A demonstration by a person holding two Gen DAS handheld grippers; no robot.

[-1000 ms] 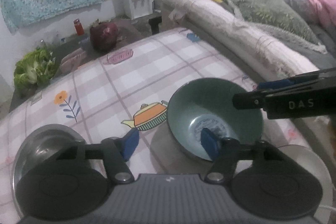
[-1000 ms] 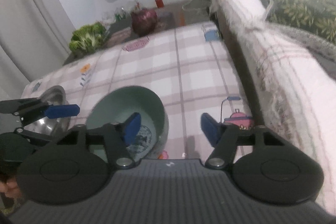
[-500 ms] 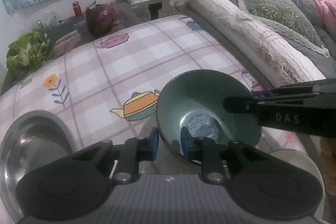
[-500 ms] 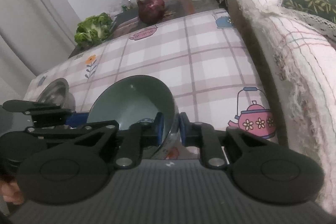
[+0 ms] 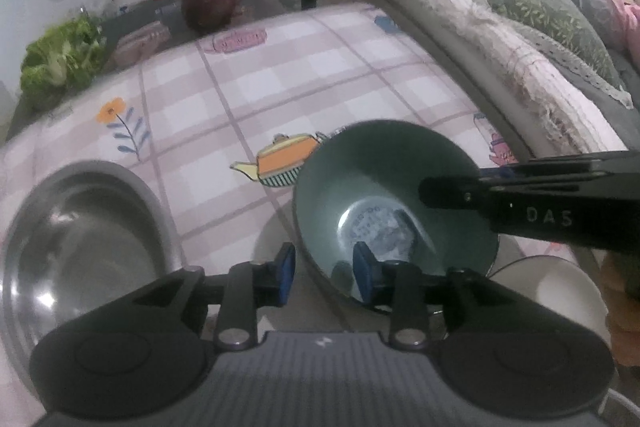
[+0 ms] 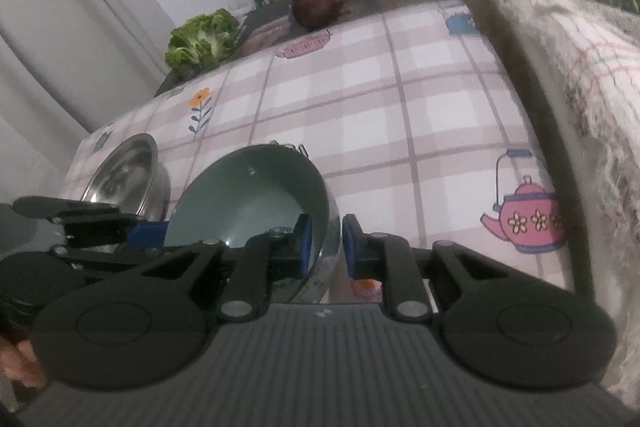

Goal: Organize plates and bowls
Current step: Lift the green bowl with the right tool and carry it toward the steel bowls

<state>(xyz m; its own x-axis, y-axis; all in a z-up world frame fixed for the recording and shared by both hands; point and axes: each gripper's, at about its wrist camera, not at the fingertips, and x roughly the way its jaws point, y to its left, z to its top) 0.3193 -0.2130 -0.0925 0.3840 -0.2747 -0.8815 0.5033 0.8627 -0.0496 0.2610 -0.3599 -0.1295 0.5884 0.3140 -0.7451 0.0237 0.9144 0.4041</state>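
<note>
Two close wrist views forward, sharing green bowl [image 5: 394, 195] and tablecloth [image 6: 400, 99].

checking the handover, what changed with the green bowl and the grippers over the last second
Both grippers, open a second ago, closed on opposite sides of the green bowl at its rim. Since then the left gripper has reopened and only straddles the rim, while the right gripper stays clamped on it. The steel bowl and the tablecloth have not moved.

The green bowl [image 6: 256, 195] is gripped at its right rim by the right gripper [image 6: 325, 243], jaws closed on it. A steel bowl [image 6: 124, 175] is seen near the checked surface's [image 6: 420, 107] left edge.
</note>
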